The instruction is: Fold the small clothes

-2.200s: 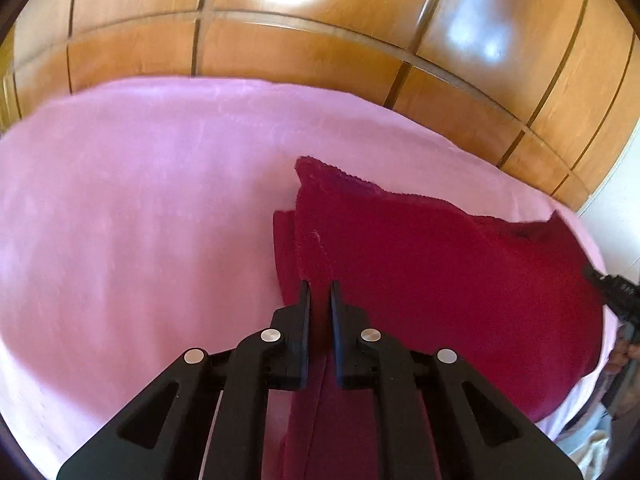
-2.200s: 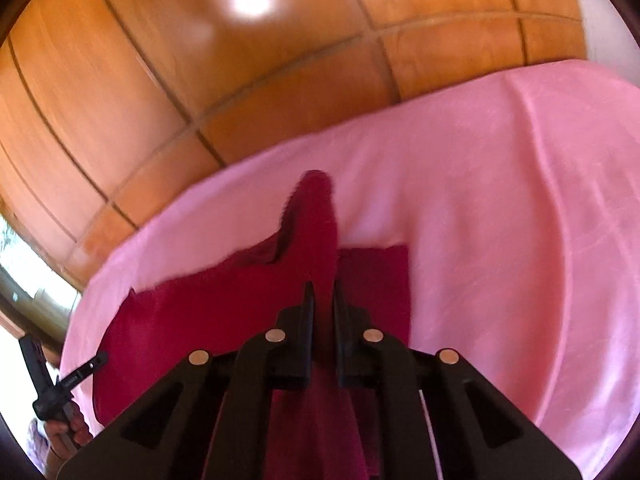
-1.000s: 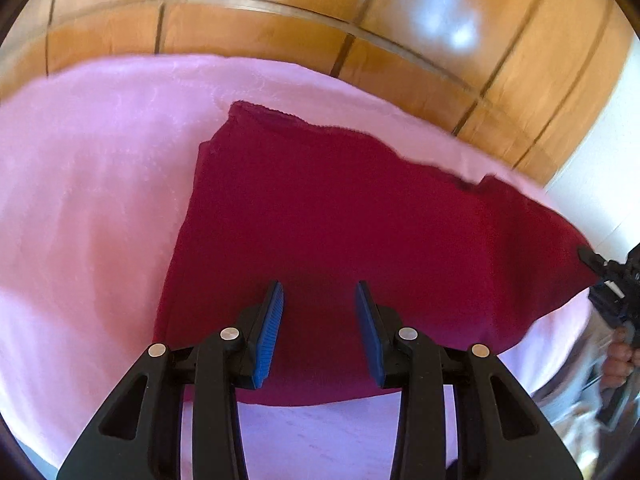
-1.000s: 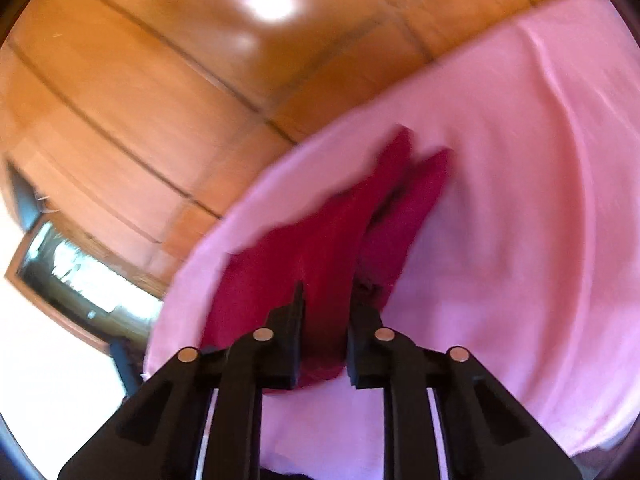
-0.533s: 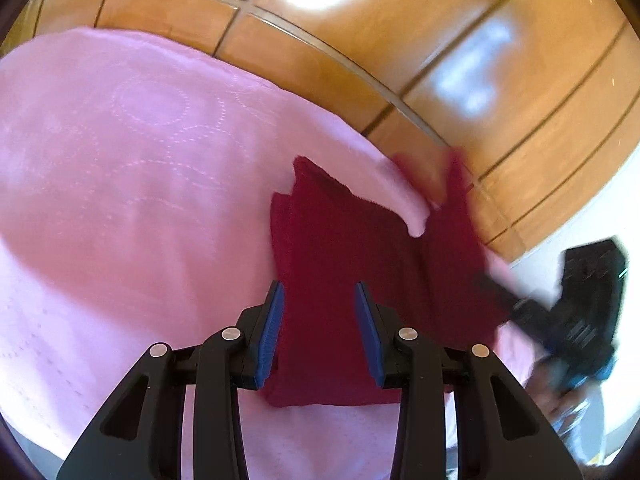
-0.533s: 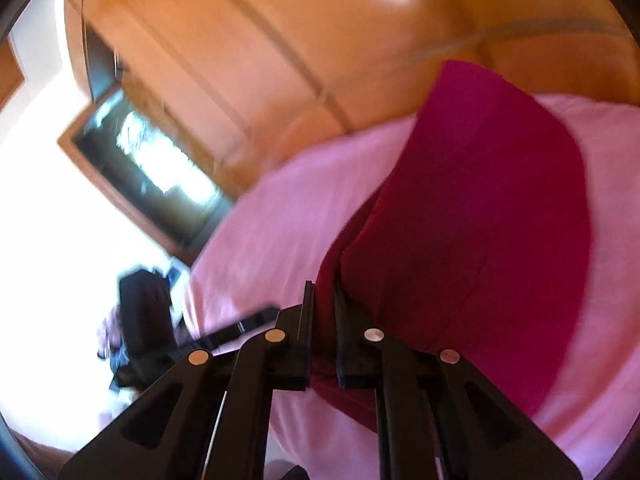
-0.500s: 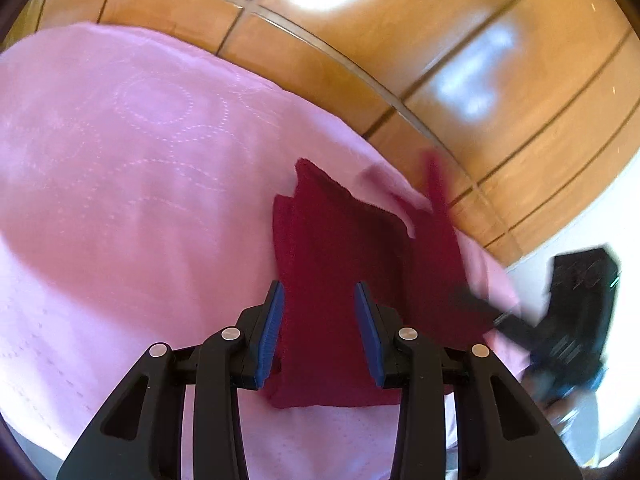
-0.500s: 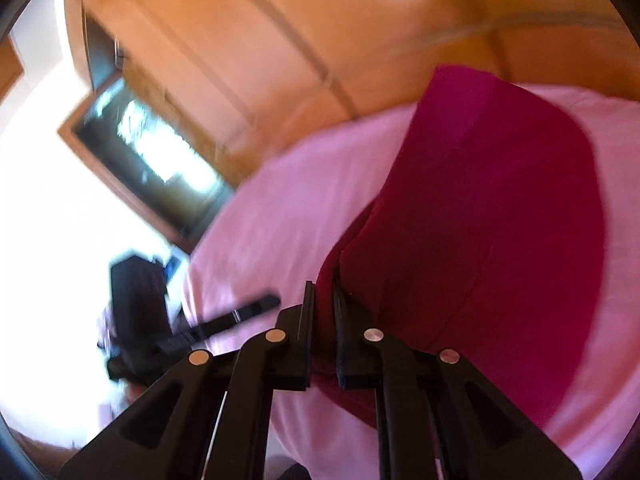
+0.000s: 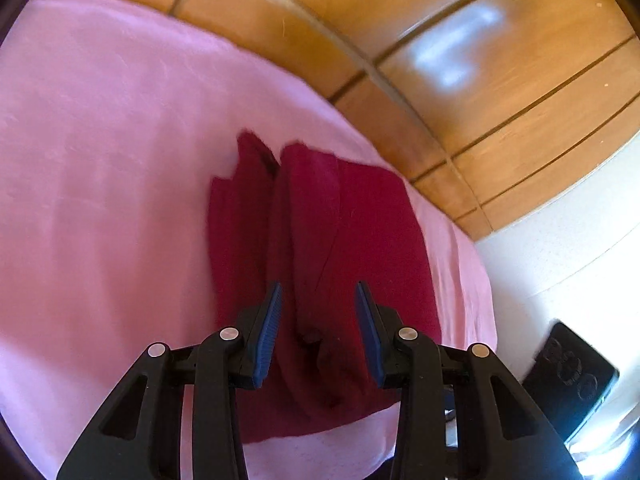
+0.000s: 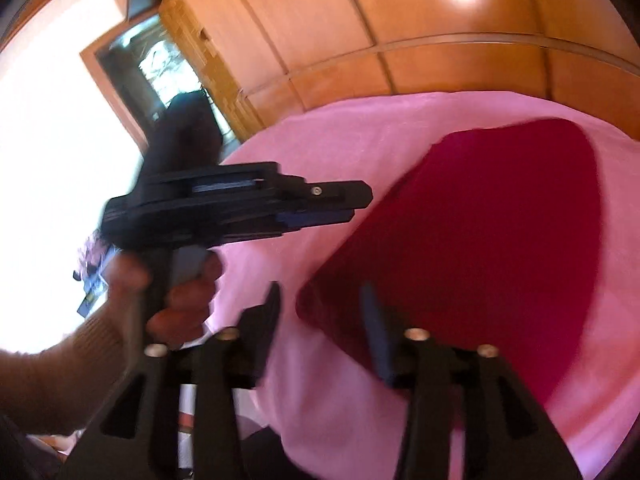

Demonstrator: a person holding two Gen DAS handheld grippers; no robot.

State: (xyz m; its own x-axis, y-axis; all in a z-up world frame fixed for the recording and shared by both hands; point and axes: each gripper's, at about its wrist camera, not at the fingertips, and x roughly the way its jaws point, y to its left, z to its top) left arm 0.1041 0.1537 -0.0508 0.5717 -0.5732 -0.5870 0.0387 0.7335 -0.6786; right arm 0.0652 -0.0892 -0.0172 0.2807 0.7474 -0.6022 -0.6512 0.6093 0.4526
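Left wrist view first: the left gripper (image 9: 318,312) hangs over the dark red garment (image 9: 340,264) with its tongs wide and nothing between the blue-lined fingers (image 9: 267,330). A second ago this same cloth lay as one broad sheet; now it is doubled into a narrower stack, with a long ridge running lengthwise and a second layer showing at the far left edge. That suggests one fold has just been laid and let go. The garment rests on the pink cover (image 9: 100,168), a soft fabric with a faint nap, in front of glossy wooden panels (image 9: 500,92).

Right wrist view: the right gripper (image 10: 320,320) was pinching the cloth half a second ago; now its tongs stand wide and empty above the garment's (image 10: 500,248) near corner. From here the cloth reads as a smooth, rounded-off rectangle, thick and matte like fleece or knit, lying flat. The left gripper (image 10: 352,210) crosses the frame side-on, held in the person's left hand (image 10: 176,292). Another fold probably remains.
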